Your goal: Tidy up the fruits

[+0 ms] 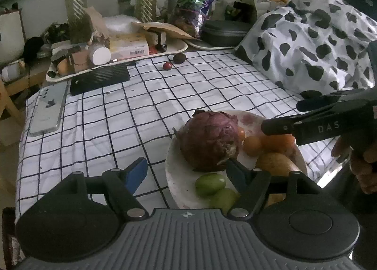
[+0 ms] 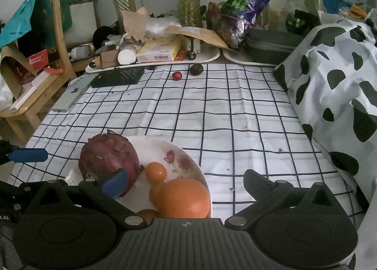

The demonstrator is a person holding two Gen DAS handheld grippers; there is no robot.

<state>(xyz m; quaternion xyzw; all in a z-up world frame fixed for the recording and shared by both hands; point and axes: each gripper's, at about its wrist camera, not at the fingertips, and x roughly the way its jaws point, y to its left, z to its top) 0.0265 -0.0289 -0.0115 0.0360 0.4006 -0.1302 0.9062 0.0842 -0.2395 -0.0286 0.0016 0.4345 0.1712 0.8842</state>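
Observation:
A white floral plate point(image 1: 179, 152) point(image 2: 186, 152) sits at the near edge of the checked cloth. It holds a big purple cabbage point(image 1: 209, 140) point(image 2: 108, 159), a large orange point(image 2: 183, 197) point(image 1: 278, 144), a small orange fruit point(image 2: 156, 172) point(image 1: 252, 145), a yellow-brown fruit point(image 1: 273, 162) and two green fruits point(image 1: 210, 184). A small red fruit point(image 1: 167, 65) point(image 2: 177, 75) and a dark round fruit point(image 1: 179, 58) point(image 2: 196, 69) lie at the cloth's far edge. My left gripper point(image 1: 186, 171) is open around the plate's near side. My right gripper point(image 2: 186, 180) is open over the oranges; it enters the left wrist view from the right.
Two cluttered white trays point(image 1: 179, 47) point(image 2: 212, 56) with boxes, jars and a black case line the far edge. A black box point(image 1: 100, 79) and a grey slab point(image 1: 48, 111) lie far left. A cow-print cover point(image 1: 318, 41) point(image 2: 337, 76) rises on the right. A wooden chair point(image 2: 47, 76) stands left.

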